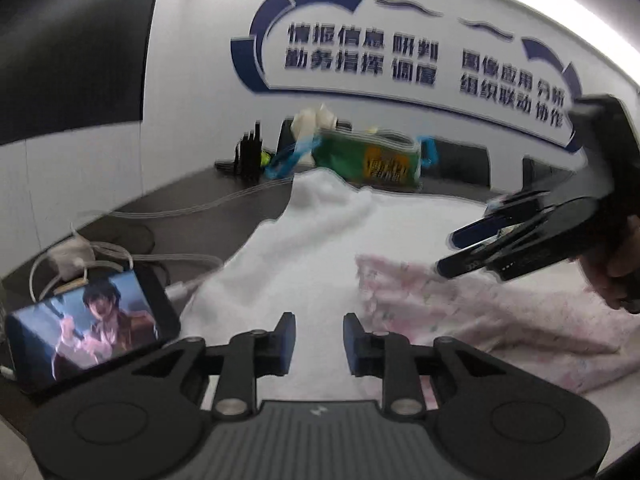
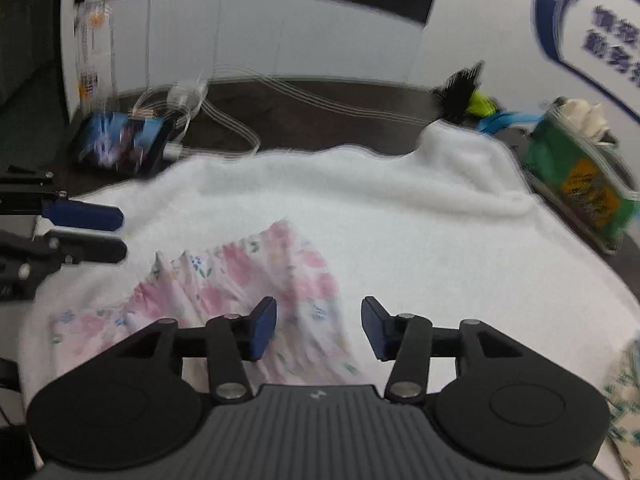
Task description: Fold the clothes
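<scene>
A pink floral garment [image 2: 240, 280] lies crumpled on a white fluffy towel [image 2: 360, 200] spread over the dark table. My right gripper [image 2: 319, 324] hovers over the garment's right edge, jaws apart with nothing between the blue pads. In the left wrist view the garment [image 1: 460, 304] lies to the right of my left gripper [image 1: 320, 340], which stands open above the bare towel [image 1: 280, 248]. The right gripper [image 1: 450, 254] reaches in from the right above the garment, a hand [image 1: 616, 272] behind it. The left gripper [image 2: 121, 233] shows at the left edge of the right wrist view.
A phone [image 1: 92, 332] with a lit screen leans at the left, with white cables [image 1: 120, 256] behind it. A green tissue pack [image 1: 372, 160], blue clips and a black comb-like item stand at the table's back. Another patterned cloth [image 2: 624, 400] lies at the right edge.
</scene>
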Motion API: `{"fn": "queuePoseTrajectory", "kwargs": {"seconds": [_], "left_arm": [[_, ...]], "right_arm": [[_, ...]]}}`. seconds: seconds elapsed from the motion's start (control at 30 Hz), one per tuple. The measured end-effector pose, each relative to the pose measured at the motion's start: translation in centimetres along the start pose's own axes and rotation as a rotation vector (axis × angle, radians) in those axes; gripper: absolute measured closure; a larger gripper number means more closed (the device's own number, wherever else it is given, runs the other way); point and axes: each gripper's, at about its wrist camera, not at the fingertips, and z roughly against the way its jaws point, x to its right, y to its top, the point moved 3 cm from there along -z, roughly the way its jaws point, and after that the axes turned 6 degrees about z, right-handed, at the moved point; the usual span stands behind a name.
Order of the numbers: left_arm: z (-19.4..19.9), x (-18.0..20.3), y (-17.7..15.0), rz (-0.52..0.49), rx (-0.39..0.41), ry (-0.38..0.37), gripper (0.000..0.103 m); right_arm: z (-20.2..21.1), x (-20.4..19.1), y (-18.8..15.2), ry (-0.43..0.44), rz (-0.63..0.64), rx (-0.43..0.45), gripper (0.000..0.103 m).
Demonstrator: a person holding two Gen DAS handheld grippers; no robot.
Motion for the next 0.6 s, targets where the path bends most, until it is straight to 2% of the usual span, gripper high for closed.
{"fn": "queuePoseTrajectory", "kwargs": {"seconds": [0.1, 0.17, 0.27, 0.37, 0.5, 0.53, 0.6], "left_arm": [[0.7, 1.9, 0.9, 0.018, 0.036, -0.098, 0.071], [-0.5, 4.6, 1.4, 0.004, 0.022, -0.190, 0.067], [-3.1, 8.4, 1.9, -0.060, -0.011, -0.233, 0.066], [-5.3, 12.1, 2.0, -0.132, -0.053, -0.263, 0.062], [-7.3, 15.5, 1.4, -0.133, -0.116, -0.314, 0.056], [-7.8, 16.5, 1.0, -0.146, -0.133, -0.338, 0.054], [-8.7, 18.3, 0.0, -0.183, -0.160, -0.374, 0.054]], "right_arm": [[5.5, 2.5, -2.2, -0.083, -0.128, 0.083, 0.051], [8.7, 4.0, -4.8, -0.140, -0.239, 0.106, 0.051], [12.5, 5.5, -10.1, -0.271, -0.385, 0.082, 0.051], [17.3, 7.0, -16.2, -0.454, -0.543, 0.062, 0.051], [24.8, 7.8, -24.4, -0.620, -0.824, 0.073, 0.050], [26.3, 7.4, -26.0, -0.631, -0.865, 0.076, 0.049], [28.4, 6.0, -28.8, -0.642, -0.926, 0.065, 0.032]]}}
